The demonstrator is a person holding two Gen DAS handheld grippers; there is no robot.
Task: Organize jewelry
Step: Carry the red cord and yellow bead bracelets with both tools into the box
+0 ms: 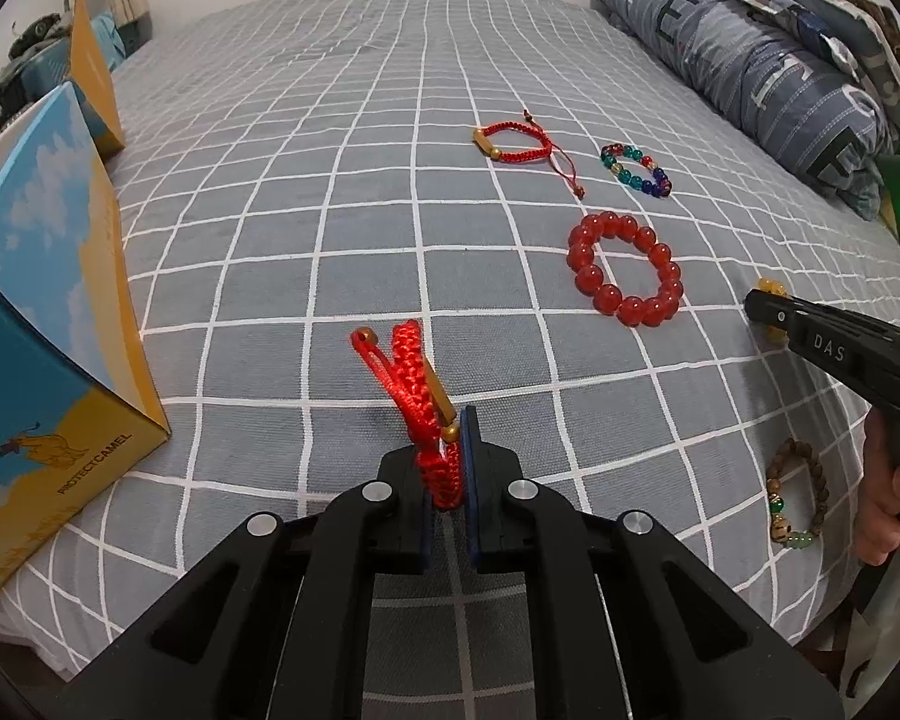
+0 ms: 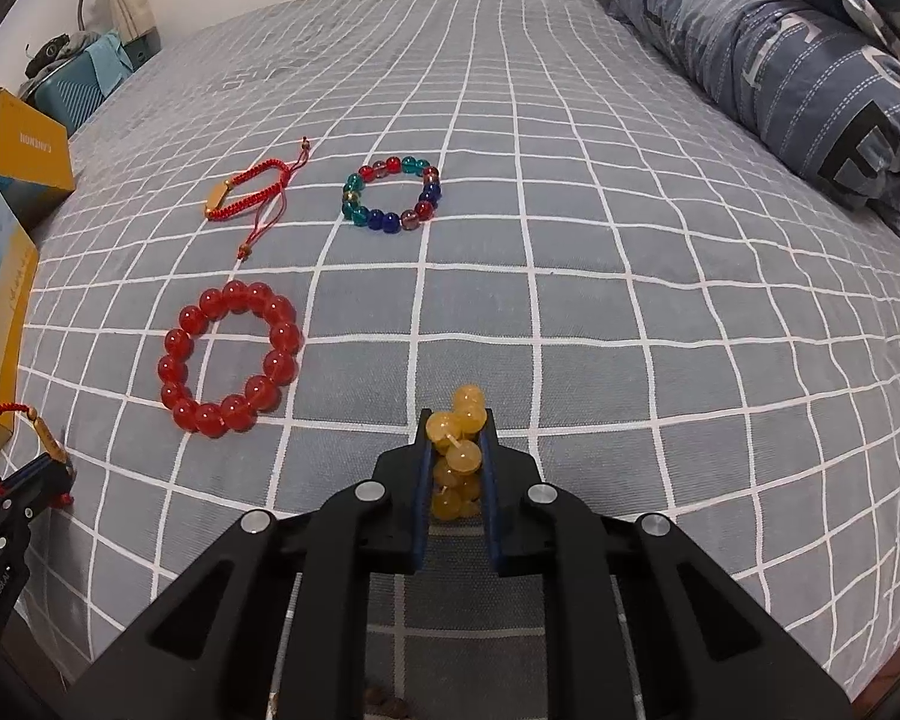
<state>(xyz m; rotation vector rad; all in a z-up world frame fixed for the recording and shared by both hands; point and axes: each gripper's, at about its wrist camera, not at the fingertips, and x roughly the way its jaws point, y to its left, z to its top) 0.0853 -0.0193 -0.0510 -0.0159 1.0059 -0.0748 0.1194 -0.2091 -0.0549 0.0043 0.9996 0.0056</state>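
Observation:
My left gripper [image 1: 448, 438] is shut on a red braided cord bracelet [image 1: 417, 384] with a gold tube, held above the bed; it also shows in the right wrist view [image 2: 6, 420]. My right gripper [image 2: 457, 450] is shut on a yellow bead bracelet [image 2: 457, 438]. On the bed lie a big red bead bracelet [image 1: 624, 270] [image 2: 231, 357], a multicolour bead bracelet [image 1: 636, 170] [image 2: 393, 195], a second red cord bracelet [image 1: 513, 141] [image 2: 252, 186], and a brown bead bracelet [image 1: 801, 495] near the right hand.
The grey checked bedsheet [image 1: 330, 210] covers the bed. A blue and yellow open box [image 1: 42, 300] stands at the left, also in the right wrist view [image 2: 6, 276]. A folded blue quilt [image 1: 750, 66] [image 2: 780, 48] lies along the right.

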